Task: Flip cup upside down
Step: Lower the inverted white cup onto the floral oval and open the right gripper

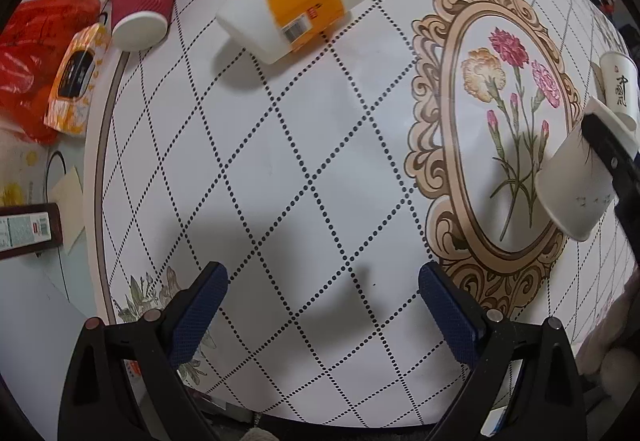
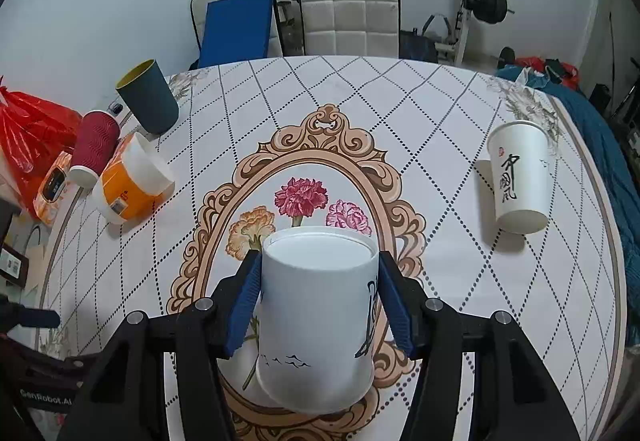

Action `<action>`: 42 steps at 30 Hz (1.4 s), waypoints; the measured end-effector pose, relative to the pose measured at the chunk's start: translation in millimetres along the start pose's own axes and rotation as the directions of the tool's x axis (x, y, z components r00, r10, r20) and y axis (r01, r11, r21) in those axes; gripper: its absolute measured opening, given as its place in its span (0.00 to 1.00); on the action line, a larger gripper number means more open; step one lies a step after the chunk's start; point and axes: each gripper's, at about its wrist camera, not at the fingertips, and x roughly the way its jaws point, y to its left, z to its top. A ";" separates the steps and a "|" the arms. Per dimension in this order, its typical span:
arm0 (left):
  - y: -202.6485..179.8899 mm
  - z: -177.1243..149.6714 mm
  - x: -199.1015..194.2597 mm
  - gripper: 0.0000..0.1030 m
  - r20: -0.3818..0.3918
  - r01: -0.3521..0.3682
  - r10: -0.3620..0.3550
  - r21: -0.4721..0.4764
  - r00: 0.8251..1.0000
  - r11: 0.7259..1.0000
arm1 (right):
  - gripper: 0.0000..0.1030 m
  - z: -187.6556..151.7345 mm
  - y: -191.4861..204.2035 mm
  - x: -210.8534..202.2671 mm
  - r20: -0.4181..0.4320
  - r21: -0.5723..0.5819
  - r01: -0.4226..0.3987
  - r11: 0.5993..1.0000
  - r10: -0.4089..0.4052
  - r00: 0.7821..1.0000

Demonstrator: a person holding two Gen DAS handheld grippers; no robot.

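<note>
My right gripper (image 2: pixel 318 301) is shut on a white paper cup (image 2: pixel 316 321) with black ink birds and writing. The cup is tilted, its flat bottom facing up and away, its rim down toward the flowered oval on the table (image 2: pixel 440 145). It hangs just above the cloth. In the left wrist view the same cup (image 1: pixel 572 185) shows at the right edge, held by the right gripper's fingers (image 1: pixel 608 149). My left gripper (image 1: pixel 322 305) is open and empty over the table's near part.
A second white cup (image 2: pixel 520 177) with writing stands upright at the right. At the left are a dark green cup (image 2: pixel 148 101), a red ribbed cup (image 2: pixel 94 145) upside down, an orange-labelled white cup (image 2: pixel 128 181) on its side, and a red bag (image 2: pixel 28 133).
</note>
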 end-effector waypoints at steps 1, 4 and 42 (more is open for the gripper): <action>-1.1 1.0 -1.0 0.95 0.002 0.000 0.000 0.005 1.000 1.000 | 0.58 -2.3 1.3 -1.7 0.002 -0.003 0.003 1.000 -0.003 1.000; -5.8 1.0 -4.0 0.95 0.003 0.005 -0.005 0.013 1.000 1.000 | 0.58 -8.4 2.1 -13.0 -0.001 -0.021 0.006 1.000 -0.006 1.000; -42.3 -106.4 -164.7 0.95 0.380 -0.008 -0.052 0.155 0.923 0.988 | 0.95 -55.1 -24.7 -201.9 -0.176 0.161 0.212 0.964 -0.183 0.967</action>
